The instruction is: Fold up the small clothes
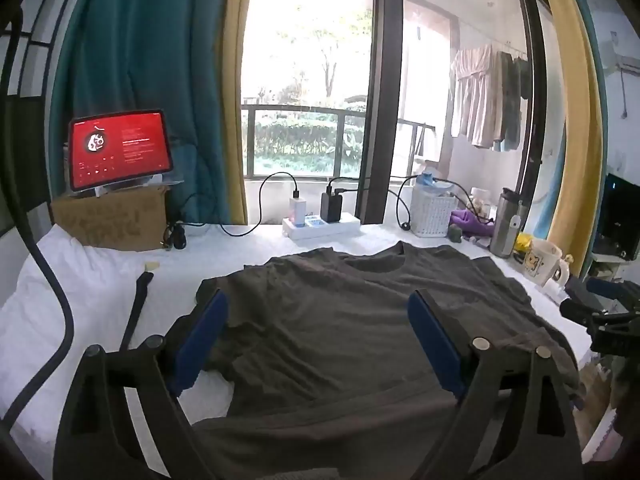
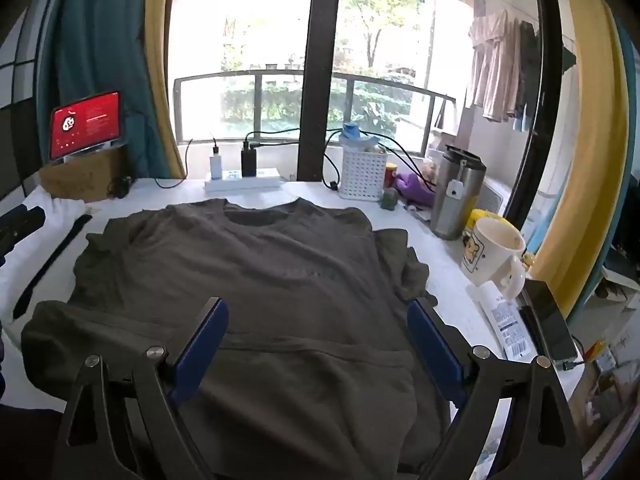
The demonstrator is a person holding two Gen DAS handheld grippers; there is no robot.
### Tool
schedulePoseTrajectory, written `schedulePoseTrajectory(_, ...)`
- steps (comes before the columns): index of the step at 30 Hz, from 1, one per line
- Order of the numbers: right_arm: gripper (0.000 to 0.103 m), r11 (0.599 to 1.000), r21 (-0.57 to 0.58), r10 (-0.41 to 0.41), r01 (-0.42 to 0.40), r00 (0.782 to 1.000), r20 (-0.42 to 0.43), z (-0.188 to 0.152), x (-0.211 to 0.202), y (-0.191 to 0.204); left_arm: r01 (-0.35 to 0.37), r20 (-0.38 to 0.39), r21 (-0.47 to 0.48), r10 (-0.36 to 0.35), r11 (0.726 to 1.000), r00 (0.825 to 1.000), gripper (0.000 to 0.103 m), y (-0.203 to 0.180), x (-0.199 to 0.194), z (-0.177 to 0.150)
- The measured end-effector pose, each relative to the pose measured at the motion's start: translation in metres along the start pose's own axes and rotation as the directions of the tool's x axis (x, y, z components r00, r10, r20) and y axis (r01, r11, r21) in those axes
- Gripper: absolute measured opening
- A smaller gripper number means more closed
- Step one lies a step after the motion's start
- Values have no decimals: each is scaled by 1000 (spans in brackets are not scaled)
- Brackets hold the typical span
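A dark olive-grey T-shirt (image 1: 340, 320) lies spread flat on the white table (image 1: 80, 280), neck hole toward the window. My left gripper (image 1: 318, 300) hovers open above the shirt's left half, blue pads wide apart, nothing between them. In the right wrist view the same T-shirt (image 2: 260, 264) fills the middle, its right sleeve bunched at the edge. My right gripper (image 2: 318, 308) stands open over the shirt's lower right part, holding nothing. The right gripper's black body shows at the far right of the left wrist view.
Along the back stand a red-screened tablet (image 1: 120, 150) on a cardboard box, a power strip (image 1: 320, 226) with chargers, a white basket (image 2: 364, 176), a steel tumbler (image 2: 456, 196), a mug (image 2: 492, 256) and a phone (image 2: 550, 320). A black strap (image 2: 52, 260) lies left of the shirt.
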State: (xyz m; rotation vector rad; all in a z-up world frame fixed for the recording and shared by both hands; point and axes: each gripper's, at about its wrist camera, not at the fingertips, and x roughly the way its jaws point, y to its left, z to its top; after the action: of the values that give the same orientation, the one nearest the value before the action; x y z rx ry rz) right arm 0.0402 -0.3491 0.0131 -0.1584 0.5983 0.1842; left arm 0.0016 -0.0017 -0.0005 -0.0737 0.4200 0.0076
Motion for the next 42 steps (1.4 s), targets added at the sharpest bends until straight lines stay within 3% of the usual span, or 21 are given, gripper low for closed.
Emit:
schedulePoseTrajectory(6,92,1000,4,-1,1,1000,-2,0,-2,2,19,33,-17,-18,1000,999,92,-2,-14,17)
schedulePoseTrajectory(9,92,1000,0,-1,1,1000,3,11,-10,11,28,39,-18,-27,999,999,102,-5,-19,26)
schedulePoseTrajectory(17,92,1000,4,21,-21,999,24,8,-11,9,61,58,-5,-60,998,997,102,-5,-22,18)
schedulePoseTrajectory(42,92,1000,4,23,-23,999,41,13,-18,12,55,69,-16,-54,998,996,102,-7,-28,15)
